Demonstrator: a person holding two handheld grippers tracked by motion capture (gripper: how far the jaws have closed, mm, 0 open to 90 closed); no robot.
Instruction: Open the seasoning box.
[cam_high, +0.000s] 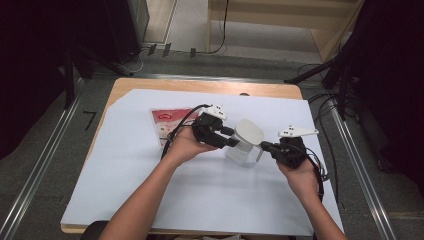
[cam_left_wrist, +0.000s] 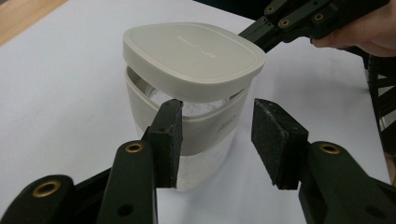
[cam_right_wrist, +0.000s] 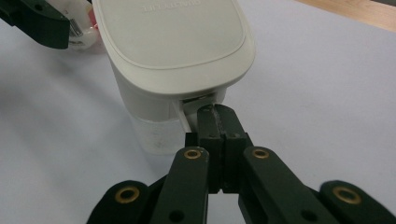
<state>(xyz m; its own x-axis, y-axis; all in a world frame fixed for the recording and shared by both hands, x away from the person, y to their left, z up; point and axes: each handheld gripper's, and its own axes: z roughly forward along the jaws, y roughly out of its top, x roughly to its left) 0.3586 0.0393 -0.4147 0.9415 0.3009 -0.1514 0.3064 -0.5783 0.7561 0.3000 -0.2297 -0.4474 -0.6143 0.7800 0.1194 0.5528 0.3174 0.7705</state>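
Observation:
A clear jug (cam_high: 244, 144) with a beige lid (cam_left_wrist: 191, 58) and beige band stands upright on the white sheet, mid-table. My left gripper (cam_high: 227, 136) is open at the jug's left side; in the left gripper view its pads (cam_left_wrist: 170, 140) straddle the band, close to it, with the gripper (cam_left_wrist: 217, 140) holding nothing. My right gripper (cam_high: 266, 146) comes from the right and is pressed shut (cam_right_wrist: 215, 116) at the thin white handle (cam_right_wrist: 182, 116) just under the lid (cam_right_wrist: 173, 42). How much of the handle is pinched is hidden.
A red and white packet (cam_high: 167, 122) lies flat behind my left hand. The white sheet (cam_high: 150, 185) covers most of the wooden table (cam_high: 200, 86). Cables trail from both grippers. Dark stands and metal rails flank the table.

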